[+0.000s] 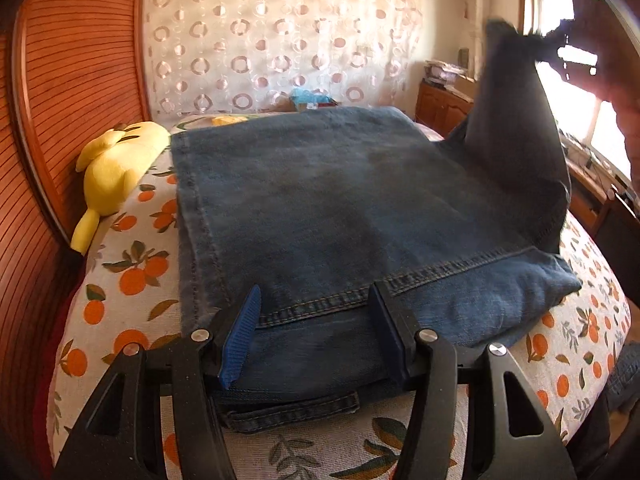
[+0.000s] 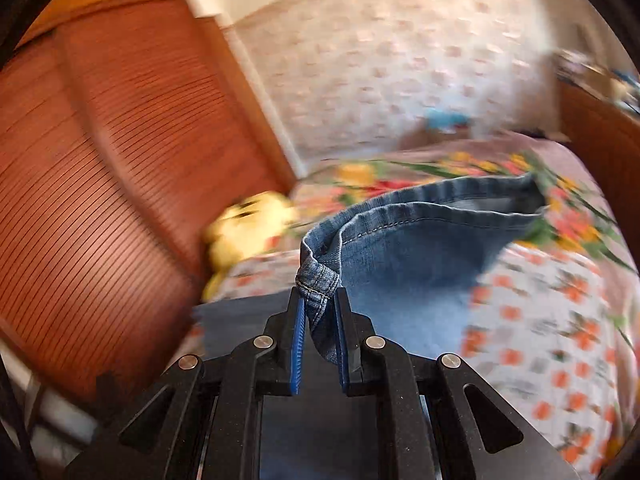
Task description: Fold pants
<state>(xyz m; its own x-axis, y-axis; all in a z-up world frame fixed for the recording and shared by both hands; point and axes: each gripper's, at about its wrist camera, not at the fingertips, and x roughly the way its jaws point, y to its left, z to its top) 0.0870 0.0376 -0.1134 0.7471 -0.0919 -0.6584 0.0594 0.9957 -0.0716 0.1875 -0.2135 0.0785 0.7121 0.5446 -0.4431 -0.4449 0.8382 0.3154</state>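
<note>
— Pants (image 1: 320,200): dark blue denim, lying flat on the bed (image 1: 132,280), long axis running from my left gripper (image 1: 316,320) away toward the curtain (image 1: 280,40). Heavy weave, stitched seams, waistband nearest me.

— And the legs?

— I see one leg end lifted off the bed on the right side, hanging from my right gripper (image 2: 320,312), whose blue pads pinch the stitched hem tight.

— Left gripper?

— Jaws wide, straddling the waistband; whether the pads press on the denim I cannot tell.

— Around the pants?

— Orange-print cotton sheet beneath, a soft yellow plush toy (image 1: 116,168) left of them, a ribbed wooden headboard (image 1: 80,80) beyond that.
</note>
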